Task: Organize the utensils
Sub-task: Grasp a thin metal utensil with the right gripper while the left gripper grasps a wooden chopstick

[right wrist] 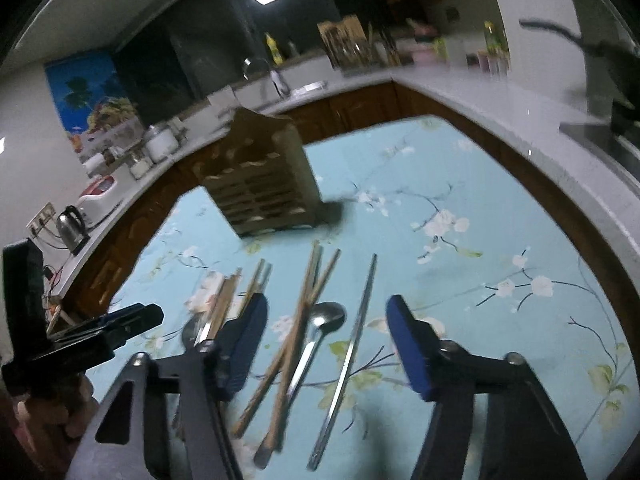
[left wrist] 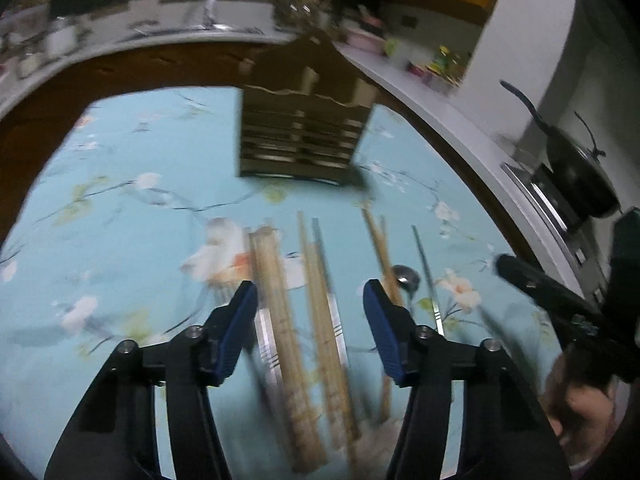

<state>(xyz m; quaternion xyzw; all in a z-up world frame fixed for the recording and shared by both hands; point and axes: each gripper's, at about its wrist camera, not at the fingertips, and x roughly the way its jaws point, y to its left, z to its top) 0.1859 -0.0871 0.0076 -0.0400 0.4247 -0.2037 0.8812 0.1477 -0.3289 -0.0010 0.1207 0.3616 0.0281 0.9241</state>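
Several wooden chopsticks and metal chopsticks lie loose on the blue floral tablecloth, with a metal spoon among them. A slatted wooden utensil holder stands behind them. My left gripper is open and empty, low over the wooden chopsticks. In the right wrist view my right gripper is open and empty above the crossed wooden chopsticks, the spoon and a metal chopstick. The holder stands beyond. The left gripper shows at the left edge.
A white kitchen counter curves around the table with a sink, jars and bottles. A black pan sits on a stove at the right. A kettle and appliances stand on the counter at the left. The right gripper shows at the right edge.
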